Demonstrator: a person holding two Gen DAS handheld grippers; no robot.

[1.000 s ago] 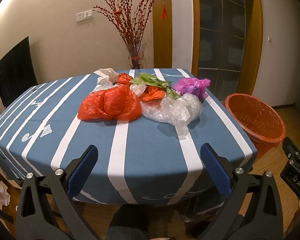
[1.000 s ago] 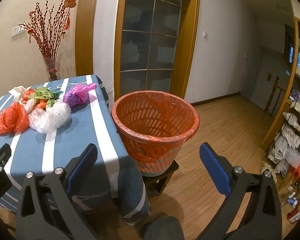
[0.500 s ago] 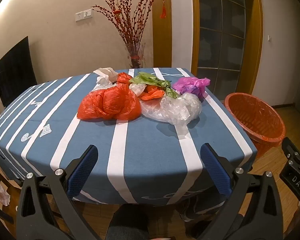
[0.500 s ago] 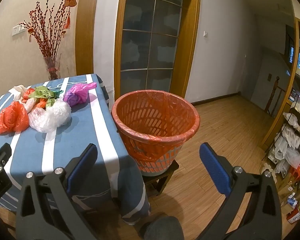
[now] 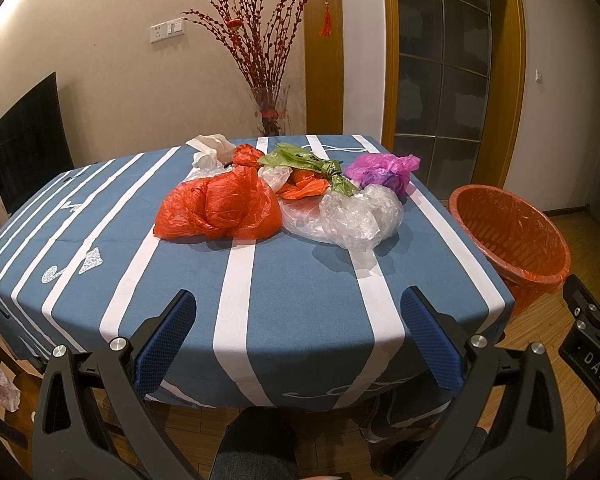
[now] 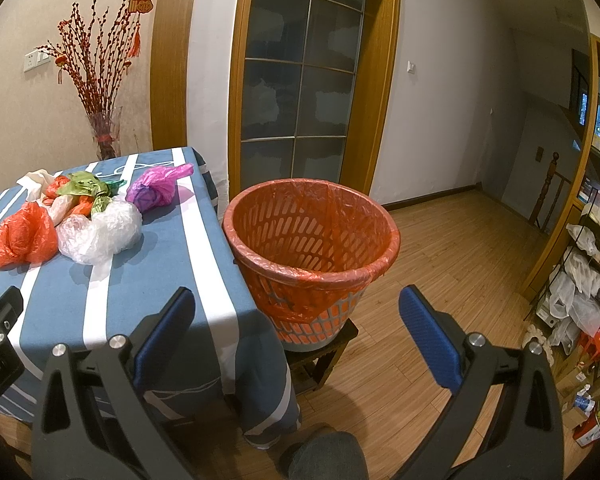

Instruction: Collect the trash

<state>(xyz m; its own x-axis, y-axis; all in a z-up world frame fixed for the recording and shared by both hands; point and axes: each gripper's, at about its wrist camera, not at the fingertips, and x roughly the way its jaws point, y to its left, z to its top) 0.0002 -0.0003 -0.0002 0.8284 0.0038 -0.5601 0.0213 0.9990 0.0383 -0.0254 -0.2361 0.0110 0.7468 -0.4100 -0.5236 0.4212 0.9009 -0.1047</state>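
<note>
A heap of crumpled plastic bags lies in the middle of the blue striped table point(image 5: 300, 288): a red bag point(image 5: 220, 210), a clear bag point(image 5: 360, 216), a purple bag point(image 5: 382, 172), a green bag point(image 5: 300, 160) and a white wad point(image 5: 210, 148). An orange basket point(image 6: 312, 240) lined with a red bag stands on a low stool beside the table's right edge. My left gripper point(image 5: 298, 320) hangs open over the table's near edge, well short of the heap. Facing the basket from a short way off, my right gripper point(image 6: 296, 320) is open and holds nothing.
A glass vase of red branches point(image 5: 268, 116) stands behind the table against the wall. A dark chair back point(image 5: 24, 140) sits at the far left. A wire rack with bags point(image 6: 580, 280) fills the right side. The person's knee point(image 5: 256, 448) shows below the table edge.
The left wrist view has crept slightly closer and higher over the table. The right gripper has barely shifted. Both stay open.
</note>
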